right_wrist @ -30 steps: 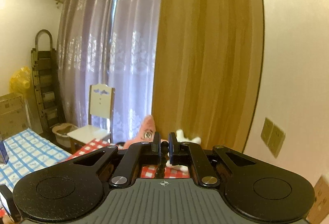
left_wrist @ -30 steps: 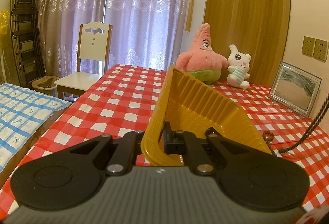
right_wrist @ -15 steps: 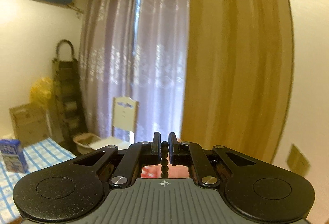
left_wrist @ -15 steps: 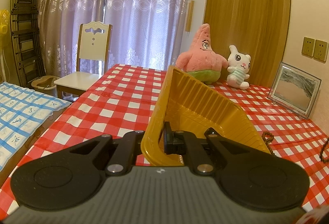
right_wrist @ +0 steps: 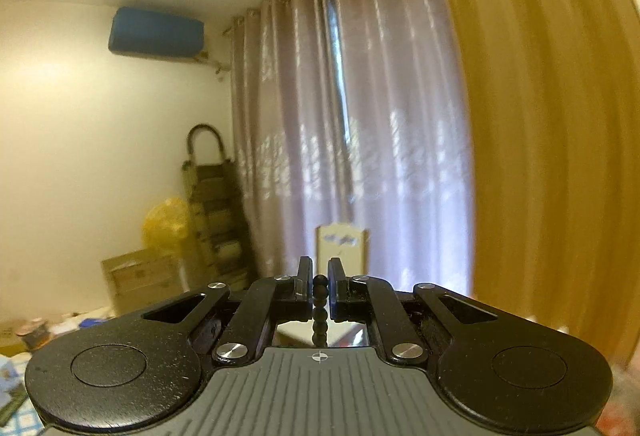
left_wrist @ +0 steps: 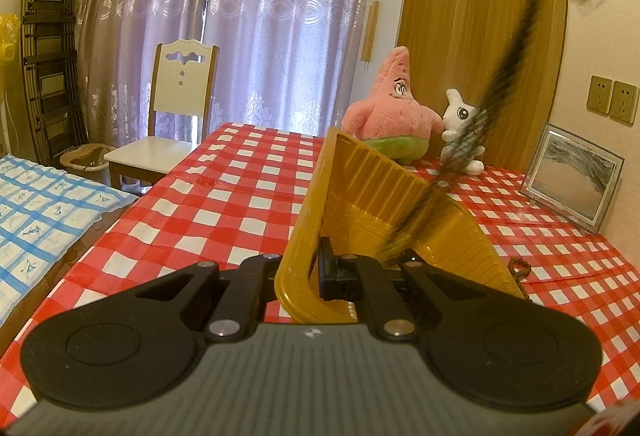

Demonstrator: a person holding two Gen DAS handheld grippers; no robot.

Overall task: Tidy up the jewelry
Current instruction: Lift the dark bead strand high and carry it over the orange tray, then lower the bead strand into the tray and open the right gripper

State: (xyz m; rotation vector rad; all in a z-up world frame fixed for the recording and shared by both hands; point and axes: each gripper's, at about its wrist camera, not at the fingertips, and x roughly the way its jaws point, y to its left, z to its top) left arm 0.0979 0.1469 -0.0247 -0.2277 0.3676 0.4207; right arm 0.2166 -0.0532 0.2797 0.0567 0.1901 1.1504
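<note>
Your left gripper (left_wrist: pixel 310 276) pinches the near wall of the yellow plastic tray (left_wrist: pixel 384 204), tipped up on the red checked tablecloth (left_wrist: pixel 224 196). Your right gripper (right_wrist: pixel 320 286) is clamped on a dark bead strand (right_wrist: pixel 319 312); its blurred length (left_wrist: pixel 492 92) hangs over the tray. A brown bead bracelet (left_wrist: pixel 519 270) lies just beside the tray.

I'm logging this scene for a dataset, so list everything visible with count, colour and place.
yellow tray: 1, tilted on the table, rim clamped
bead string: 1, dark, hanging over the tray
bead bracelet: 1, brown, right of the tray
tablecloth: 1, red-white check
plush star: 1, pink, far edge
plush rabbit: 1, white, beside the star
picture frame: 1, against the right wall
chair: 1, cream
left gripper: shut on the tray
right gripper: shut on the beads
</note>
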